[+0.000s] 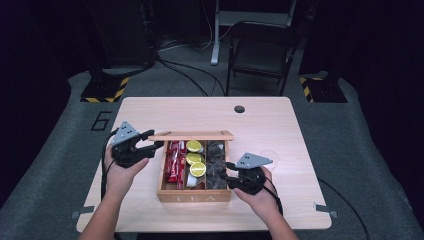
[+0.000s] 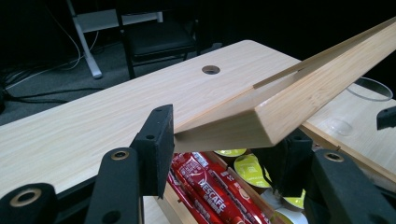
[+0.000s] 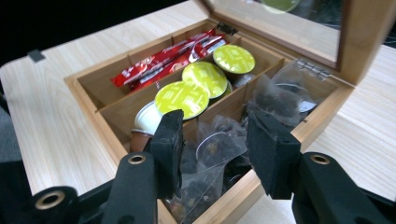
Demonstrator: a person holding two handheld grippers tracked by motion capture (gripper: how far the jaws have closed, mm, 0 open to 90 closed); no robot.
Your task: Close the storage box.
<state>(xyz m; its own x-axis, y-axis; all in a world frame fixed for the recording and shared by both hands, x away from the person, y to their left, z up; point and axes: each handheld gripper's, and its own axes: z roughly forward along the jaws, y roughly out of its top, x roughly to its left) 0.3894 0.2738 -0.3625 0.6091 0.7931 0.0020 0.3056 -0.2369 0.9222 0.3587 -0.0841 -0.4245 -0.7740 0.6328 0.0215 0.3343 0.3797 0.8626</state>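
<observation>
On the worktop [image 1: 150,112], the wooden box [image 1: 194,194] is sitting between both tongs. The left tongs [image 2: 219,140] are clamped on the lid [image 2: 299,102], holding it raised; they should be keeping it steady. The right tongs [image 3: 212,140], jaws apart, are hovering around a clear tea bag [image 3: 219,144] in the nearest compartment, and should be pinching one bag only.

A folding chair [image 1: 260,50] stands behind the table [image 1: 280,125], perhaps black.

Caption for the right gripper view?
Right gripper poised over clear tea bags in an open wooden box.
</observation>
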